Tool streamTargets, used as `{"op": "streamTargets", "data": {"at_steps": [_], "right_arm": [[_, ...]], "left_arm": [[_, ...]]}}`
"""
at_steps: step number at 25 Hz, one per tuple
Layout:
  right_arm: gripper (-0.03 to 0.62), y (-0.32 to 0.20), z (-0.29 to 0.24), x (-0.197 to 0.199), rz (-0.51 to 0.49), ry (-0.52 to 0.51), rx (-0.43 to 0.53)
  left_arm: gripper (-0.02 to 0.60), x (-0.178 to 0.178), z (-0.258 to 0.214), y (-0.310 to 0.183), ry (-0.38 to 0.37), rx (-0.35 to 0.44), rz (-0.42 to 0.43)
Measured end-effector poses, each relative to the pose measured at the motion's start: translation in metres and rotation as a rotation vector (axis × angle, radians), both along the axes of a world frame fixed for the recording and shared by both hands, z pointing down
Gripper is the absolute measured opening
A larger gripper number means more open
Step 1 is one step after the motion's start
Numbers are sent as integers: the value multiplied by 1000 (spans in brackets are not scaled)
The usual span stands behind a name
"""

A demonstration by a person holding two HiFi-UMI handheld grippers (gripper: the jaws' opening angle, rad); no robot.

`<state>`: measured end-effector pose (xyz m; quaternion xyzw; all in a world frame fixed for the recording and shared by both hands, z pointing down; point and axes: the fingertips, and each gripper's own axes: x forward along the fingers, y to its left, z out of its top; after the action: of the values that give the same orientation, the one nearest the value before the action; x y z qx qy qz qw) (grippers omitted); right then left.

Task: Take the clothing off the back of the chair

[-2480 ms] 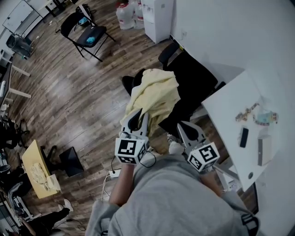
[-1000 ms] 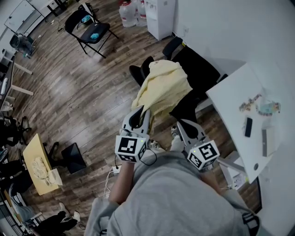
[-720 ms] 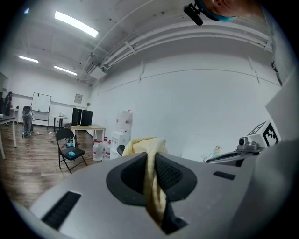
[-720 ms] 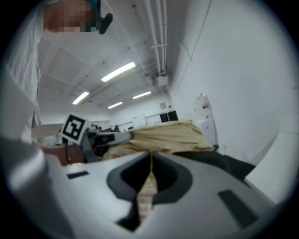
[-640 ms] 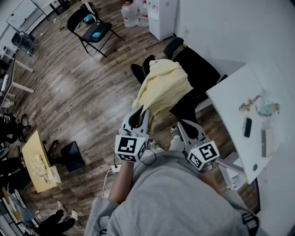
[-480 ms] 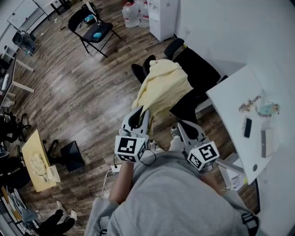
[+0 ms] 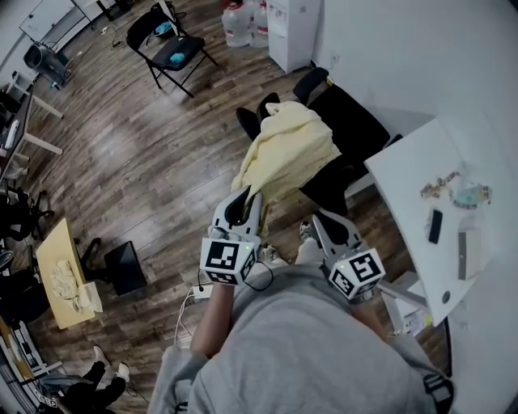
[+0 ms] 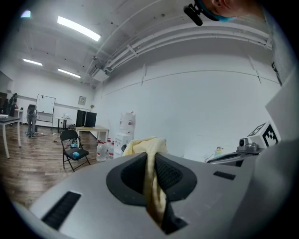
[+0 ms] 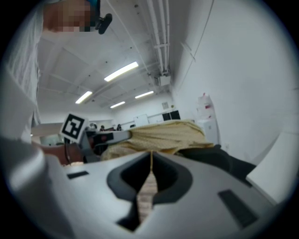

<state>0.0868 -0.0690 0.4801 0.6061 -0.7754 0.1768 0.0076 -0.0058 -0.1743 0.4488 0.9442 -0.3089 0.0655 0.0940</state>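
Note:
A pale yellow garment (image 7: 287, 154) is draped over the back of a black office chair (image 7: 348, 129) and hangs down toward me. My left gripper (image 7: 245, 196) is shut on its lower edge. In the left gripper view the yellow cloth (image 8: 145, 144) runs straight down between the closed jaws of that gripper (image 8: 152, 161). My right gripper (image 7: 324, 218) sits lower right of the garment, beside the chair's dark back, with its jaws together. In the right gripper view the garment (image 9: 159, 135) lies ahead over the chair (image 9: 219, 161). Only a thin pale strip shows between the right gripper's (image 9: 151, 161) jaws.
A white table (image 7: 405, 186) with a phone (image 7: 435, 226) and small items stands at the right. A black folding chair (image 7: 170, 48), water jugs (image 7: 239, 12) and a white cabinet (image 7: 291, 28) are farther off. A low yellow table (image 7: 61, 275) and black box (image 7: 121, 267) sit left.
The garment now hangs more drawn out from the chair back toward my left gripper than at the start. Both grippers keep nearly the same place and stay closed.

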Motion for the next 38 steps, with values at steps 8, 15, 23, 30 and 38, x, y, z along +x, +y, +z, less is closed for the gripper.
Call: {"op": "streamTargets", "data": {"at_steps": [8, 15, 23, 30, 38], "right_arm": [[35, 5, 6, -2, -13, -4, -6], [35, -2, 1, -11, -51, 1, -1], [35, -4, 4, -17, -78, 8, -2], [35, -6, 1, -26, -102, 15, -4], [35, -4, 2, -28, -114, 14, -10]], "left_arm": [[64, -8, 0, 5, 2, 4, -22], [64, -21, -2, 4, 0, 11, -55], [64, -32, -3, 1, 3, 18, -88], [64, -46, -4, -3, 0, 24, -119], [64, -58, -6, -4, 6, 27, -156]]}}
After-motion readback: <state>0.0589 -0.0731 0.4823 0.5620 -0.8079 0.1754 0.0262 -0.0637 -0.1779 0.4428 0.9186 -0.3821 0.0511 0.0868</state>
